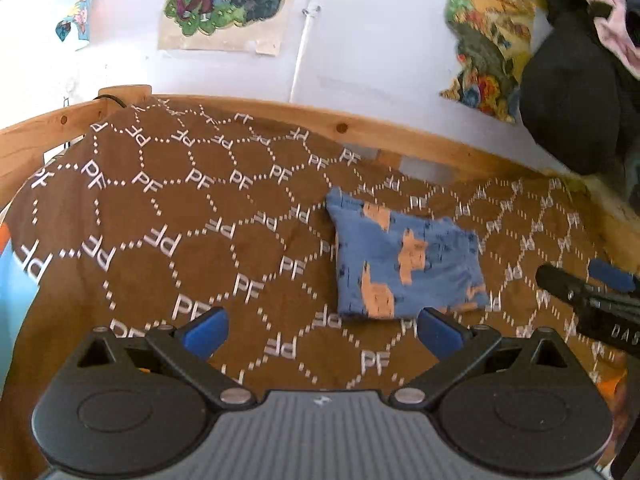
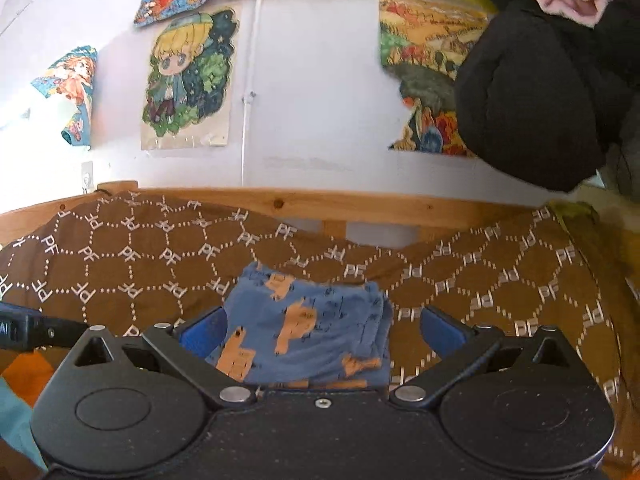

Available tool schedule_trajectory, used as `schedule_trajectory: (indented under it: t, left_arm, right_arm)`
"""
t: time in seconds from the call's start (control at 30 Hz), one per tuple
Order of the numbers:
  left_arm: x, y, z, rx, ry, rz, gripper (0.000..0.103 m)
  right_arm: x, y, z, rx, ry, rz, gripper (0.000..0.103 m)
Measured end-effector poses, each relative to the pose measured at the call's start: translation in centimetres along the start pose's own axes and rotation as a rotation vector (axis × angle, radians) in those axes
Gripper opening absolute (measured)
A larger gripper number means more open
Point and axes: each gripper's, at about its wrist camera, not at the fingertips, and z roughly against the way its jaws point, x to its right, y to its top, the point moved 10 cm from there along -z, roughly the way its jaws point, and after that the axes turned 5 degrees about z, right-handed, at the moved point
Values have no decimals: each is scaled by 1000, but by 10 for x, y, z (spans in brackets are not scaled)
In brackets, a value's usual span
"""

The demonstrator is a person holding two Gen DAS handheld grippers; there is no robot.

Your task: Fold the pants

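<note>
- Blue cloth with orange animal shapes, the pants lie folded into a compact, roughly rectangular bundle on a brown blanket printed with white dotted hexagons and "PF" letters.
- In the left wrist view the bundle sits just beyond the fingertips, toward 1 o'clock from the left gripper; its near edge is close to the right blue finger pad, though whether they touch cannot be told.
- The left gripper's jaws stand wide apart with only blanket between them; it holds nothing.
- The right gripper is likewise spread wide, and in its own view the pants lie straight ahead at 12 o'clock, filling the gap between the two blue pads. The cloth lies flat and unpinched; the left pad is right at the bundle's edge, the right pad stands clear of it.
- The right gripper also shows at 3 o'clock in the left wrist view, a black body with a blue tip, beside the bundle.
- A wooden bed rail runs behind the blanket at 12 o'clock.
- Above it is a white wall with cartoon posters.
- A black garment with pink lining hangs at 2 o'clock.
</note>
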Motion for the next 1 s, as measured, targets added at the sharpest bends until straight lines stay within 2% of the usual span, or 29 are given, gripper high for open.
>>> schedule_trajectory:
  t: [0.17, 0.33, 0.77, 1.0]
  left_arm:
    - [-5, -16, 0, 8, 1, 14, 103]
    - [-11, -33, -9, -22, 0, 21, 103]
    - [-18, -52, -26, -57, 25, -17, 103]
    - [-21, -57, -29, -48, 46, -38, 103]
  right_arm:
    - [-2, -25, 6, -45, -22, -40, 102]
    - [-3, -47, 5, -87, -53, -37, 102]
    - [-10, -69, 0, -109, -76, -71, 102]
    - [-11, -81, -2, -123, -74, -75, 102]
